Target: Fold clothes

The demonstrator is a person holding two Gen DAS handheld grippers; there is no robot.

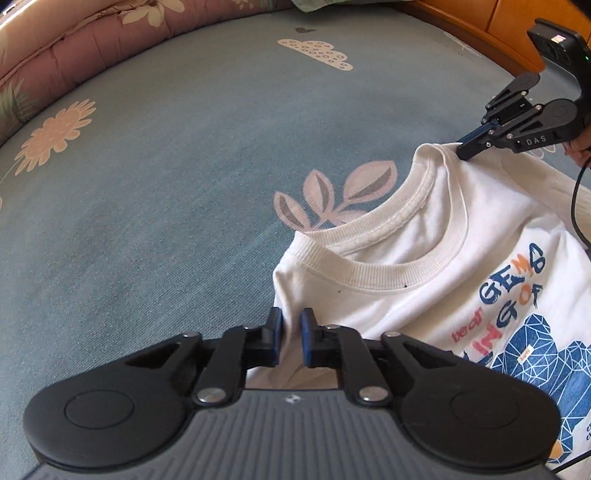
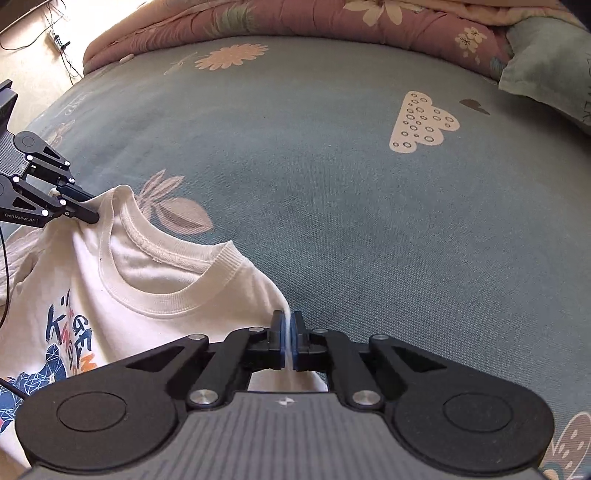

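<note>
A white T-shirt (image 1: 424,280) with a blue and orange print hangs between my two grippers above a blue bed sheet; it also shows in the right wrist view (image 2: 155,291). My left gripper (image 1: 290,334) is shut on one shoulder, with cloth bunched in a small gap between its blue pads. My right gripper (image 2: 287,338) is shut tight on the other shoulder. The right gripper shows in the left wrist view (image 1: 466,149) at the far shoulder beside the collar. The left gripper shows in the right wrist view (image 2: 86,216) at the opposite shoulder.
The bed sheet (image 1: 166,221) has flower, leaf and cloud prints. A pink floral quilt (image 2: 295,18) lies rolled along the far edge, with a pale green pillow (image 2: 550,62) at the right. A wooden headboard (image 1: 491,26) is behind. Cables lie on the floor (image 2: 55,40).
</note>
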